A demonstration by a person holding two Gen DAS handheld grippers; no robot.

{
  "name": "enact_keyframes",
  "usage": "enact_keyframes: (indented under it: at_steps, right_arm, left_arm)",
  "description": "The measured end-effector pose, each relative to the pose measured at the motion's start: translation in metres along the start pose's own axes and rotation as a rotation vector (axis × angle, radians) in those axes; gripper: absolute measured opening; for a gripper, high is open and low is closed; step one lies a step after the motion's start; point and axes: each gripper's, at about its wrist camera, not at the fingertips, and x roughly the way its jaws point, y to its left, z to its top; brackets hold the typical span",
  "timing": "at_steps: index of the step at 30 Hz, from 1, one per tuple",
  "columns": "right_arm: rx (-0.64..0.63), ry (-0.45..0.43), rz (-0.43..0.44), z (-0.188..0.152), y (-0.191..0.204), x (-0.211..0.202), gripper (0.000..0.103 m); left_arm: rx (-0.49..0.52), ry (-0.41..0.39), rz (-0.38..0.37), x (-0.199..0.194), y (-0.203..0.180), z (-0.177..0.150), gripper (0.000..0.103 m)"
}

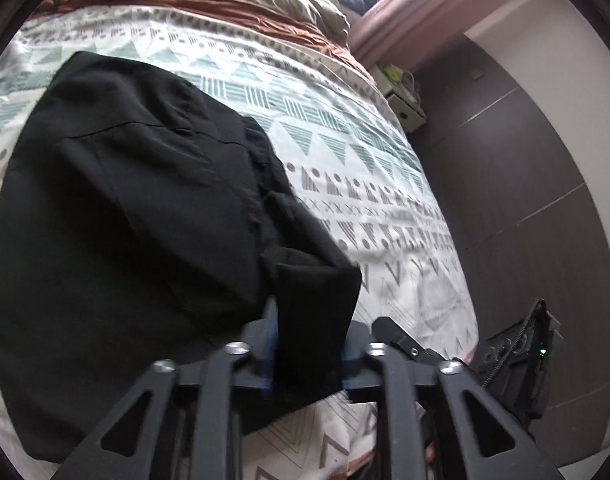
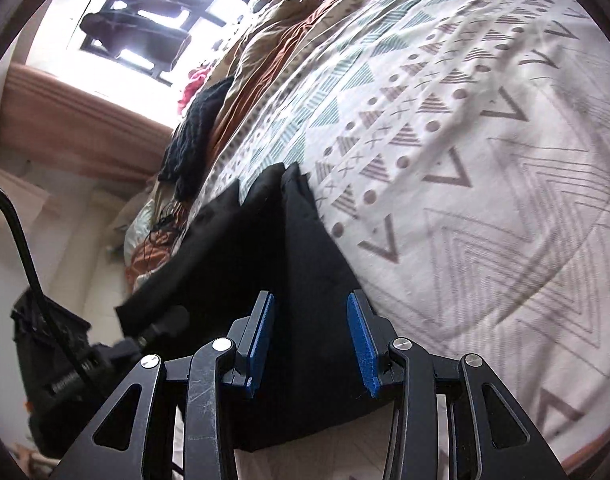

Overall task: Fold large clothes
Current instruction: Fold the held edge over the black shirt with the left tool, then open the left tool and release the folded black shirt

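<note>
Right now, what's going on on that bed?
A person is folding a black garment on the patterned bedspread with a handheld tool in each hand. The left tool sits over the garment's near corner, its jaws apart with a fold of cloth between them. The right tool is open too, black cloth lying between its blue pads. Neither visibly pinches. The garment lies partly folded.

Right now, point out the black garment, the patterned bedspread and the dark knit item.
black garment [image 1: 137,208], left wrist view, on its flat middle panel.
patterned bedspread [image 2: 485,208], right wrist view, on a bare stretch with zigzag lines.
dark knit item [image 2: 197,136], right wrist view, on its ribbed middle.
</note>
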Motion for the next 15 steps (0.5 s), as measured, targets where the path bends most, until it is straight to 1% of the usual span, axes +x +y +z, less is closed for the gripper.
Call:
enact_keyframes:
  at_steps: [1,2,3,4,6,7,10,12,13,15]
  right_arm:
    - [0.002,0.003,0.001,0.003,0.001,0.002,0.04]
    - [0.006,0.007,0.012,0.002,0.0,0.001,0.042]
    - [0.01,0.01,0.022,0.005,-0.003,-0.001,0.045]
    - [0.014,0.014,0.038,0.005,-0.003,-0.001,0.048]
    - [0.005,0.016,0.048,0.004,0.002,0.003,0.061]
    - [-0.005,0.018,0.048,0.004,0.004,0.005,0.063]
    - [-0.039,0.029,0.054,0.0,0.016,0.011,0.067]
    - [-0.059,0.043,0.052,-0.004,0.023,0.016,0.078]
    - [-0.068,0.051,0.049,-0.005,0.026,0.019,0.08]
    - [-0.088,0.073,0.049,-0.01,0.034,0.026,0.081]
  left_arm:
    - [-0.006,0.002,-0.026,-0.003,0.001,0.002,0.047]
    - [-0.013,-0.012,-0.063,-0.01,0.003,0.002,0.055]
    - [-0.013,-0.032,-0.07,-0.017,0.004,0.003,0.059]
    - [-0.011,-0.063,-0.058,-0.028,0.006,0.005,0.06]
    - [-0.01,-0.105,-0.027,-0.046,0.012,0.006,0.062]
    - [-0.013,-0.118,-0.016,-0.053,0.016,0.004,0.062]
    - [-0.04,-0.163,0.057,-0.08,0.04,0.006,0.062]
    - [-0.058,-0.187,0.1,-0.095,0.057,0.007,0.062]
    - [-0.069,-0.199,0.122,-0.101,0.067,0.006,0.062]
    - [-0.097,-0.222,0.171,-0.115,0.088,0.001,0.062]
